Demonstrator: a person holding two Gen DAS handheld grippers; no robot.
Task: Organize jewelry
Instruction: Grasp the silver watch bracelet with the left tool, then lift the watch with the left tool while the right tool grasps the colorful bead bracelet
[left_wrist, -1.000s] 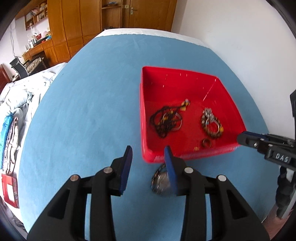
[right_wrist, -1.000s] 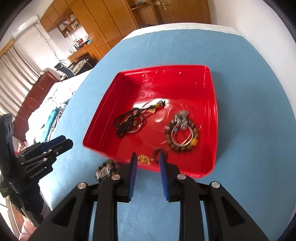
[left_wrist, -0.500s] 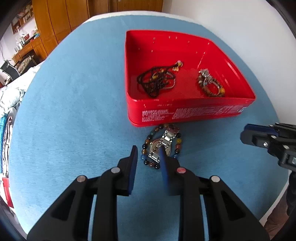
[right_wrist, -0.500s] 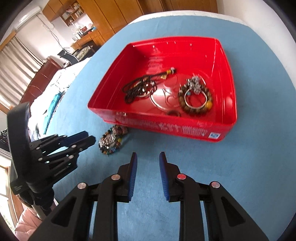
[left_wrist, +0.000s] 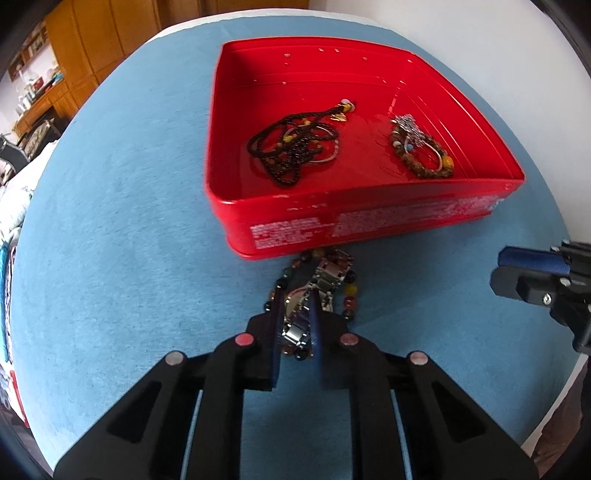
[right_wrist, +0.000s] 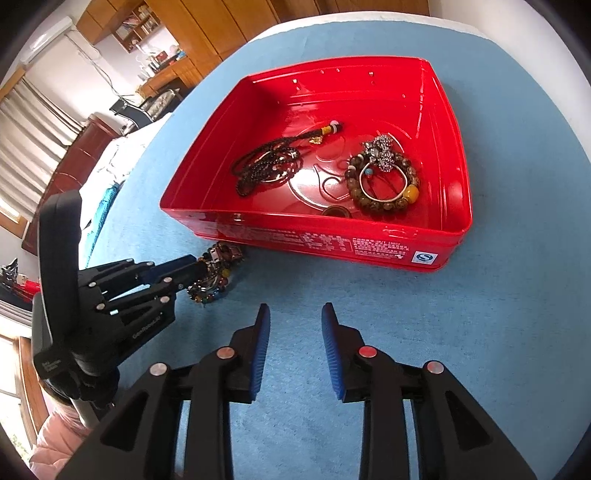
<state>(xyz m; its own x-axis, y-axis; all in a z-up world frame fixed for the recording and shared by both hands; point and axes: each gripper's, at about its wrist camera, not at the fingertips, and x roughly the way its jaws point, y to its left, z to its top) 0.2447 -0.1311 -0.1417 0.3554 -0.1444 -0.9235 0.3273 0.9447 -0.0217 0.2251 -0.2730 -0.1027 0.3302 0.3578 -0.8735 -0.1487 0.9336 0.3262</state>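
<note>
We've got the L gripper (left_wrist: 295, 314) down on the silver metal-link watch (left_wrist: 325, 280), which lies w/ a multicolour bead bracelet (left_wrist: 351, 295) on the blue cloth (left_wrist: 129, 240), just in front of the red rectangular tin tray (left_wrist: 332, 229). A sec ago its fingers were wide & above the tray; now they're narrow, pinching the watch band. R gripper (right_wrist: 295, 325) hovers w/ fingers wide, holding nothing. Grasp looks made; next we'd lift it into the tray.

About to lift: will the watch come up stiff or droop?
Likely droops: the watch has a linked metal band. Its smooth links may slip between the left gripper fingers. The bead bracelet around it might drag along.
</note>
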